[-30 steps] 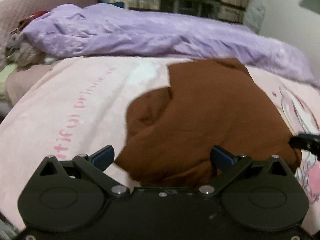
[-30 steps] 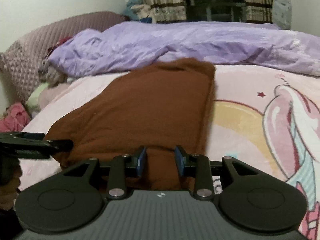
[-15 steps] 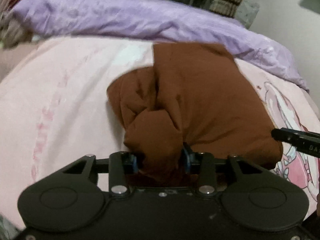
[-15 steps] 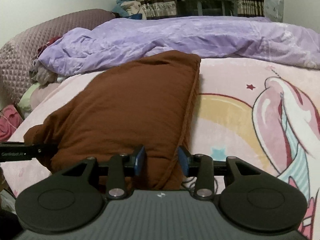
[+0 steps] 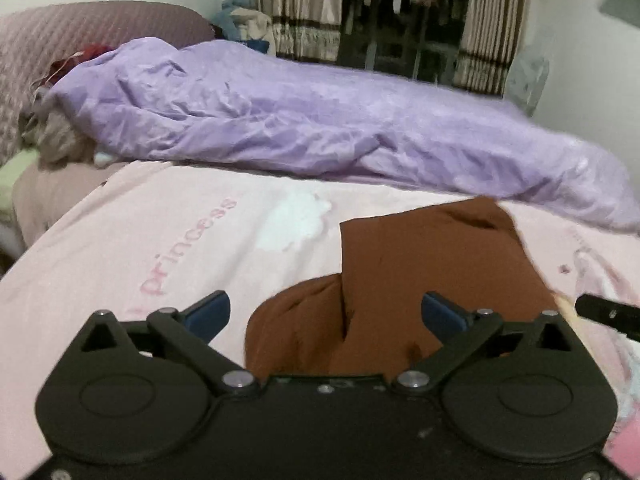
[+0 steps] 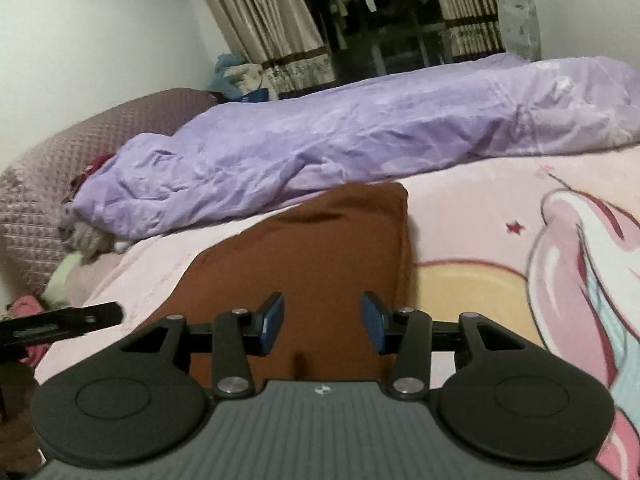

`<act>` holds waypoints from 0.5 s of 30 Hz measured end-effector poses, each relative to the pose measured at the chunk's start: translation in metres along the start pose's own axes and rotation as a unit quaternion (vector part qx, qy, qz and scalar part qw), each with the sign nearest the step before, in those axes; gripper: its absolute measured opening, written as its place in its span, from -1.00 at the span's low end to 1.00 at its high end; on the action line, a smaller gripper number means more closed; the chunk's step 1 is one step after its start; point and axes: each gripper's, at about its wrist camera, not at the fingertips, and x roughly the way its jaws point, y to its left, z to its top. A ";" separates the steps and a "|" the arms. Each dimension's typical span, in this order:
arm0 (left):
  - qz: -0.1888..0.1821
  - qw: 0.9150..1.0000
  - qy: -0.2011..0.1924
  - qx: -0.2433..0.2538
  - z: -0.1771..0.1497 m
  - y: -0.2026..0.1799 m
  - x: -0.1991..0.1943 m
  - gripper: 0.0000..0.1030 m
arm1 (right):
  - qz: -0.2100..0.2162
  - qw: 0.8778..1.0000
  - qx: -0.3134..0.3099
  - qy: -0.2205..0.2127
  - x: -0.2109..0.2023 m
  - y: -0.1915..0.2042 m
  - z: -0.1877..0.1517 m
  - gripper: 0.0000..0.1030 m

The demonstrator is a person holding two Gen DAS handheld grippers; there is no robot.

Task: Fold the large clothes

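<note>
The bed (image 5: 120,248), under a pink printed blanket (image 6: 480,216), fills both views; its near edge is cut off behind each device body. Across the upper middle lies a rumpled purple duvet (image 5: 320,120), running out of frame at the right in both views. A quilted headboard (image 6: 80,160) sits at the upper left, partly hidden by the duvet. The brown garment (image 5: 432,272) lies folded on the blanket at lower centre, its near part hidden behind the housings; a bunched fold shows at its left side in the left view. The left hand-held gripper (image 5: 325,314) stands wide open above it, holding nothing. The right hand-held gripper (image 6: 322,328) is also open, its pads either side of the cloth; whether they touch it cannot be told.
</note>
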 end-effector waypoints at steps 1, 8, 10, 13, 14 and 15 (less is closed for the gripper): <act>0.007 1.000 0.011 0.009 -0.002 -0.004 0.013 1.00 | -0.004 1.000 -0.004 0.007 0.012 0.003 0.000 0.04; 0.018 0.998 0.058 0.006 -0.028 -0.001 0.070 1.00 | -0.025 1.000 -0.002 -0.007 0.051 -0.003 -0.029 0.58; 0.013 0.998 0.058 -0.003 -0.026 -0.001 0.073 1.00 | -0.021 1.000 0.002 -0.008 0.049 -0.003 -0.028 0.58; 0.010 0.998 0.057 0.005 -0.024 -0.001 0.073 1.00 | -0.017 1.000 -0.005 0.004 0.048 -0.002 -0.022 0.64; 0.007 0.998 0.058 0.020 -0.020 -0.003 0.069 1.00 | -0.011 1.000 -0.005 0.012 0.046 -0.004 -0.019 0.69; 0.007 0.997 0.059 0.045 -0.015 -0.003 0.062 1.00 | -0.003 1.000 -0.005 0.023 0.043 -0.008 -0.015 0.76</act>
